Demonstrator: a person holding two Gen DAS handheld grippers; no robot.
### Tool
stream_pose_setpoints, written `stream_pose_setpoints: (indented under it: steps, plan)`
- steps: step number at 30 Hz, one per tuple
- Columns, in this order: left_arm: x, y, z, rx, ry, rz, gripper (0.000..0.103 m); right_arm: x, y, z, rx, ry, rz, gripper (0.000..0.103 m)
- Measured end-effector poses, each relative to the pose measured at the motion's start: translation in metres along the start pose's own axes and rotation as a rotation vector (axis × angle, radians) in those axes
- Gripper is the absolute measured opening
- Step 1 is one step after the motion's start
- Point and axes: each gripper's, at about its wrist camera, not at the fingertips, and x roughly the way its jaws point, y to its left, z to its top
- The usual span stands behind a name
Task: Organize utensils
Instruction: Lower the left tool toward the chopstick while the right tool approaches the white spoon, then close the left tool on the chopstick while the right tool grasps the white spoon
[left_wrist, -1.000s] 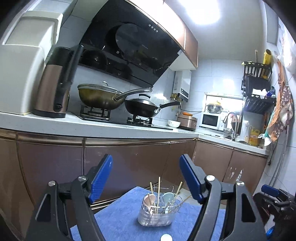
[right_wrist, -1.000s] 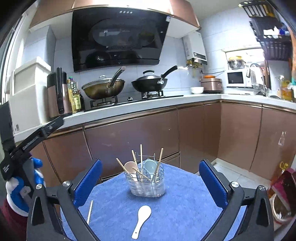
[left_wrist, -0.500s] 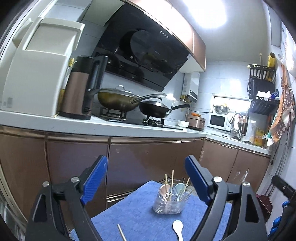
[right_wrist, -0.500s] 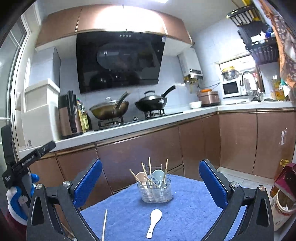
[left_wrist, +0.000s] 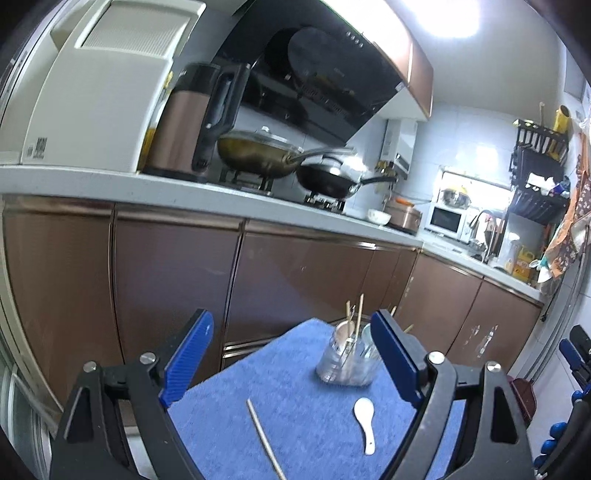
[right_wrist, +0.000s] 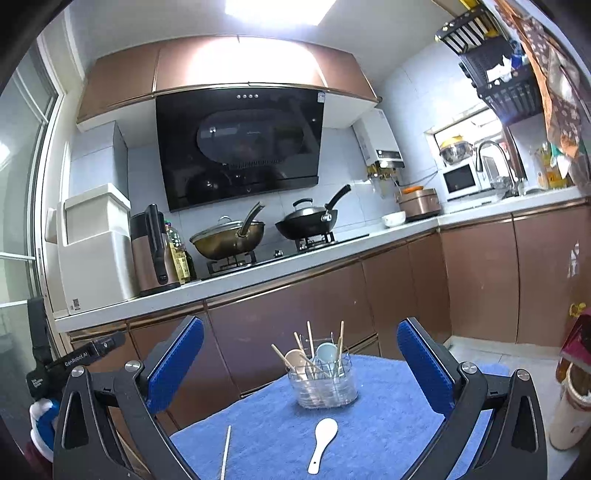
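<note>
Both the left gripper (left_wrist: 291, 363) and right gripper (right_wrist: 301, 369) gape empty above the blue towel (right_wrist: 373, 432), whose near-centre holds a white ceramic spoon (right_wrist: 323, 443), a loose wooden chopstick (right_wrist: 225, 452) at lower left, and the clear utensil holder (right_wrist: 323, 384) near the far edge.

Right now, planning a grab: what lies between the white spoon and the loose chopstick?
Only bare blue towel between white spoon and chopstick, in both views.

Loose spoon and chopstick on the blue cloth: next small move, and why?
Probably lower the right claw onto the white spoon. Both claws are open and empty, and the spoon lies flat on the blue cloth just in front of the clear holder, nearly centred between the right claw's fingers. The single chopstick lies nearer the left claw, so it can follow.
</note>
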Motion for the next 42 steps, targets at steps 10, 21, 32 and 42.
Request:
stream_pose_setpoints:
  steps: [10, 21, 32, 42]
  plan:
    - [0.04, 0.018, -0.038, -0.039, 0.171, 0.045, 0.087, 0.026, -0.024, -0.029, 0.056, 0.156, -0.051, 0.103]
    - [0.123, 0.044, -0.096, -0.18, 0.489, 0.016, 0.086, 0.061, -0.078, -0.071, 0.182, 0.345, -0.126, 0.103]
    - [0.219, 0.071, -0.147, -0.38, 0.776, -0.006, 0.051, 0.109, -0.1, -0.111, 0.208, 0.538, -0.115, 0.085]
    - [0.259, 0.076, -0.168, -0.374, 0.886, 0.047, 0.031, 0.164, -0.09, -0.145, 0.156, 0.689, -0.039, 0.07]
